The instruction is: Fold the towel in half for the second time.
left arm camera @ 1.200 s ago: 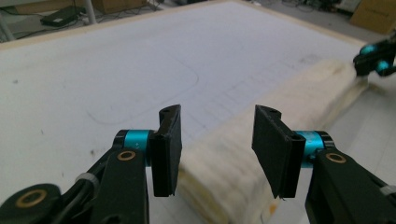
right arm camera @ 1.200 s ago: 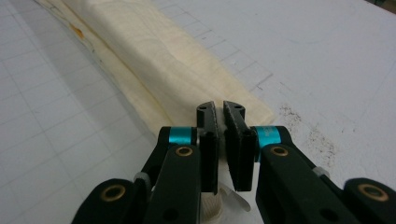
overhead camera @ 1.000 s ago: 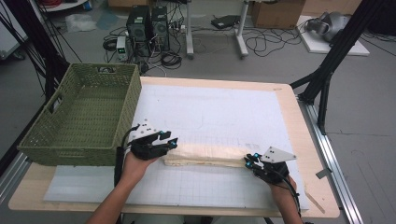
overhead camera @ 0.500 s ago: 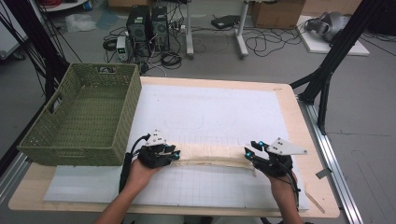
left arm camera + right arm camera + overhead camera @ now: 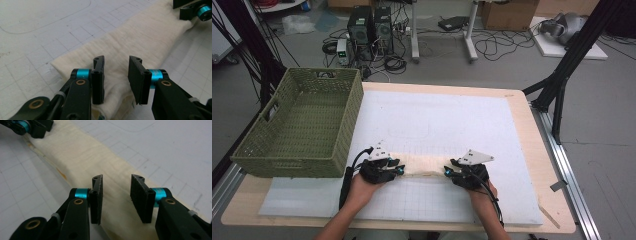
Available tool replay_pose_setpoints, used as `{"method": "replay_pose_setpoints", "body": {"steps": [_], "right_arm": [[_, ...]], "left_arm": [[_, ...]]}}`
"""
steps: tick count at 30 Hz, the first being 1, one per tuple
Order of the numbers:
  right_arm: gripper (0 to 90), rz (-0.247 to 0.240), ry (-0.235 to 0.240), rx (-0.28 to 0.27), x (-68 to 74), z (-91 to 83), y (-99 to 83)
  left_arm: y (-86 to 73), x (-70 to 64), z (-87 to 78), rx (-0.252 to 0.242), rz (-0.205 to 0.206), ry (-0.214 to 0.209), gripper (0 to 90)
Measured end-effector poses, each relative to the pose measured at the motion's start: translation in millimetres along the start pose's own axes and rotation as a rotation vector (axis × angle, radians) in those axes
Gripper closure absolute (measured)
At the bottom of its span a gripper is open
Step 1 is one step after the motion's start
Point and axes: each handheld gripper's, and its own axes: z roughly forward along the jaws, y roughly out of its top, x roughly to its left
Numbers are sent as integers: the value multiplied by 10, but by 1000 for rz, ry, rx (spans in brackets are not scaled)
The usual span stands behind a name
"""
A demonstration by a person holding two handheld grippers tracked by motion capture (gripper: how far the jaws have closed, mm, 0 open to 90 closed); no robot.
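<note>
A cream cloth (image 5: 423, 164), folded into a long narrow strip, lies on the white gridded mat near the front of the table. My left gripper (image 5: 398, 170) sits over the strip's left end, jaws open, with the cloth (image 5: 140, 42) lying beneath and between them. My right gripper (image 5: 449, 172) is over the right end, also open, above the cloth (image 5: 82, 160), which shows faint orange stains. In the left gripper view, my own left gripper (image 5: 116, 75) has the other gripper far off at the top right. My own right gripper (image 5: 116, 195) stands the same way.
A green woven basket (image 5: 257, 150) stands at the table's left, close to my left hand. The white mat (image 5: 437, 120) stretches behind the cloth. Beyond the table are computer towers, cables and a black stand leg at the right.
Both grippers moved inward along the strip; the right one has come well to the left. The cloth between them now looks shorter.
</note>
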Motion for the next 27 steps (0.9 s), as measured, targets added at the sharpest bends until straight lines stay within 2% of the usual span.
{"method": "replay_pose_setpoints", "body": {"steps": [4, 8, 14, 17, 21, 24, 27], "right_arm": [[631, 27, -22, 5, -77, -66, -103], [638, 34, -55, 16, -171, -162, -161], [656, 61, -107, 40, -359, -334, -285], [659, 64, -107, 49, -427, -406, -337], [658, 28, -107, 65, -420, -435, -370], [658, 54, -97, 58, -434, -436, -389], [658, 81, -92, 51, -441, -439, -404]], "left_arm": [[-6, 1, -6, -5, -3, -1, 630], [-13, 5, -19, -6, -3, 6, 607], [-27, 17, -51, -7, 6, 7, 604], [-33, 22, -71, 0, 8, 5, 612], [-68, 2, -86, 12, 19, 18, 664], [-79, -18, -100, 22, 36, 33, 687], [-87, -24, -109, 22, 28, 34, 693]]}}
